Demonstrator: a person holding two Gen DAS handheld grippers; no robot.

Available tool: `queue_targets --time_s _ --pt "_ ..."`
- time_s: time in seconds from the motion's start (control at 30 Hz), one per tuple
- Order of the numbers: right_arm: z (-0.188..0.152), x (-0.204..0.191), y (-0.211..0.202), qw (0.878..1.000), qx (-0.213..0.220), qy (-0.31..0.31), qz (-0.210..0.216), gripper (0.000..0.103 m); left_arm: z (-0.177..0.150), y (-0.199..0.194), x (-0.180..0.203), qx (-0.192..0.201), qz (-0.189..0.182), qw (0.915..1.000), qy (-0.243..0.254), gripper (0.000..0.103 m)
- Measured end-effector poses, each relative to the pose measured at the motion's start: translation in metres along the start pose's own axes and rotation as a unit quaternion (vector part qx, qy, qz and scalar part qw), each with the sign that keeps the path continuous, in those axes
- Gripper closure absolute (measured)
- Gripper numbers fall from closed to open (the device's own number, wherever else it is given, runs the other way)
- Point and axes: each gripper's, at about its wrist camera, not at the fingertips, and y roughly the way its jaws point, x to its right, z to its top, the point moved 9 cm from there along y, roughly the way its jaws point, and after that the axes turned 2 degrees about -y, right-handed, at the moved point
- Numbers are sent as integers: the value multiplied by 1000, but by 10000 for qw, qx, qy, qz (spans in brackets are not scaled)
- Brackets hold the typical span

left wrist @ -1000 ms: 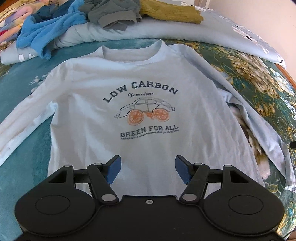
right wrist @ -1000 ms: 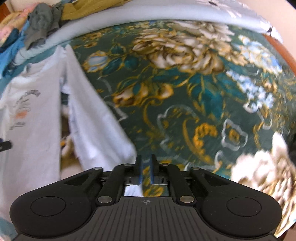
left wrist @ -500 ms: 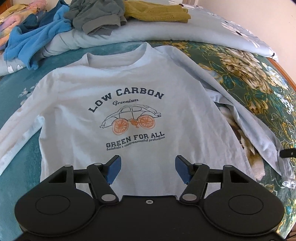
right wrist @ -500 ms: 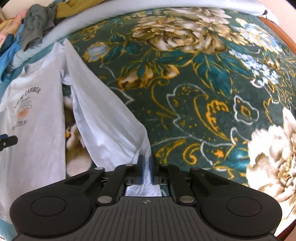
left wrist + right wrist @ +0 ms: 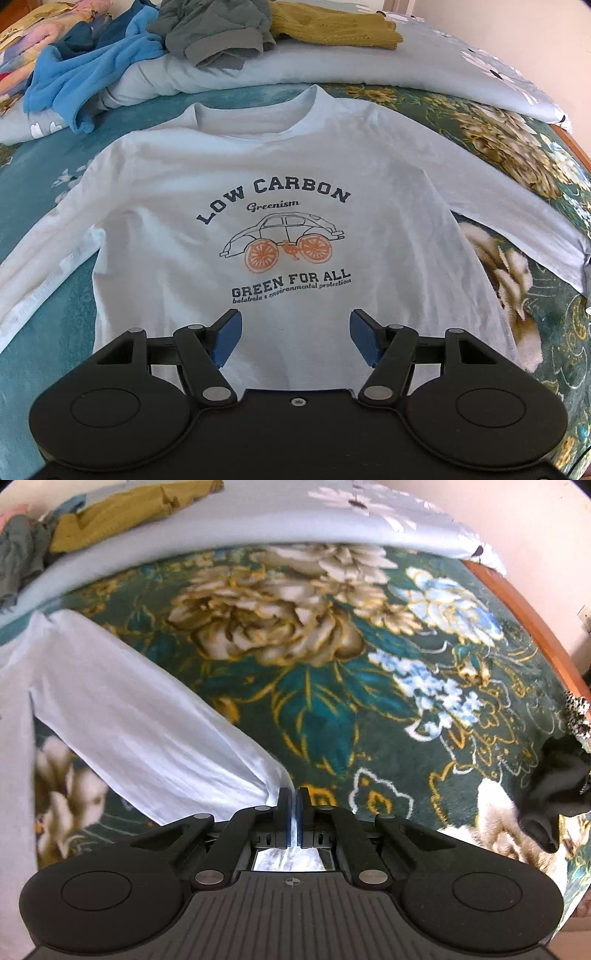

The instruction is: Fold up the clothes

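Shirt (image 5: 280, 177) lay flat, print side up, on the bed (image 5: 546, 369), collar toward the pillow (image 5: 424, 66). We saw "LOW CARBON" and a car print (image 5: 282, 240) on the chest. Left claw (image 5: 295, 339) hovered over the hem, pads (image 5: 227, 338) well apart, nothing between them. Right claw (image 5: 294, 812) was clamped on the cuff end of the sleeve (image 5: 140, 731); its jaws had just been closing with that fabric between them. We saw the sleeve run taut from the claw back up to the shoulder, lying diagonally across the floral blanket (image 5: 332, 709). Other sleeve (image 5: 48, 266) lay spread out to the far side. Blue garment (image 5: 81, 74), grey garment (image 5: 210, 29) and mustard knit (image 5: 332, 26) sat piled on the pillow. Dark cloth (image 5: 554, 794) lay at the bed edge, near the right claw. Frames were slightly blurred in the right view.
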Motion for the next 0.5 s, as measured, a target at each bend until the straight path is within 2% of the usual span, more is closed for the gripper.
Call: queue_targets --time_s 0.23,0.27,0.3,0.37,0.5 --pt "-5 0 14 9999 -137 15 23 99 -1 3 1 -7 11 10000 25 40" --pt "-4 1 9 9999 -88 38 39 98 -1 3 1 -7 10 10000 32 40" --pt "-4 2 5 10000 -39 61 55 91 0 2 2 -8 5 10000 42 40" --pt "-5 5 -7 9999 85 84 67 84 1 2 3 0 -13 10000 63 40" --pt "-22 7 -30 9997 142 95 193 82 3 2 8 29 -63 9999 94 40"
